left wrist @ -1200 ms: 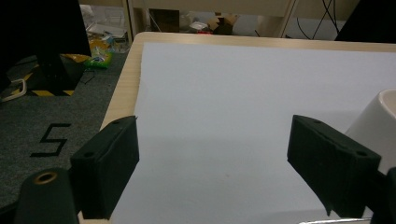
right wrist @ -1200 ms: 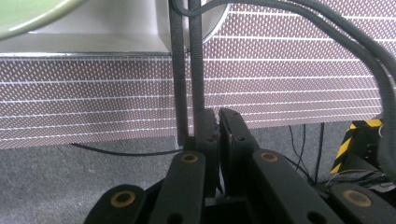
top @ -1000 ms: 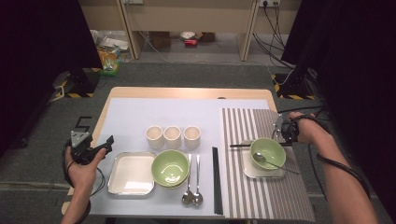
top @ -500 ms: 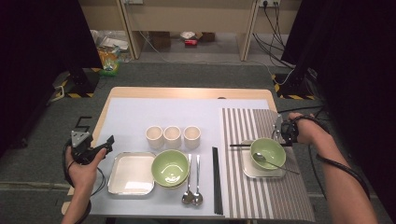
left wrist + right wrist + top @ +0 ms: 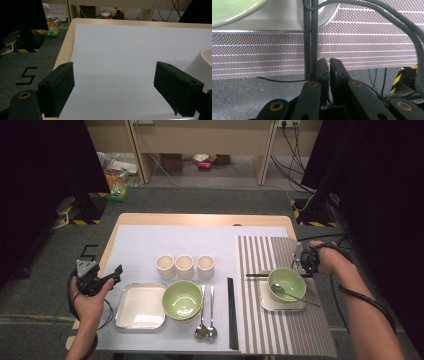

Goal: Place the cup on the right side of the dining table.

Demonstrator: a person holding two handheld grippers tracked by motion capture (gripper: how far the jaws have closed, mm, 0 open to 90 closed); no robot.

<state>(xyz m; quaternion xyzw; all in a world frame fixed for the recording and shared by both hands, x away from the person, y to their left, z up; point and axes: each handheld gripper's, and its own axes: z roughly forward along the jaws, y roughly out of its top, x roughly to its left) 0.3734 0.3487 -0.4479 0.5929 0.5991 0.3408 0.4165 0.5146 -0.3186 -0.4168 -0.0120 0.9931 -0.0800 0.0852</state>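
Right gripper [image 5: 300, 261]: jaws nearly together beside the black chopsticks [image 5: 310, 37], seemingly unpinched, barely moved this past second | chopsticks lie beside the green bowl [image 5: 286, 283], striped mat's far-right part | left gripper [image 5: 95, 276]: spread, idle, tabletop's left edge

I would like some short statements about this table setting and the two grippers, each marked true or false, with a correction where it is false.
1. Three white cups stand in a row on the table. True.
2. The left gripper has its jaws closed. False: they stand wide apart with nothing between them.
3. A spoon lies in the green bowl on the striped mat. True.
4. The right gripper is wide open. False: its jaws are almost together, beside the chopsticks on the mat.
5. The square tray near the left hand holds a bowl. False: it is empty; the green bowl sits beside it.
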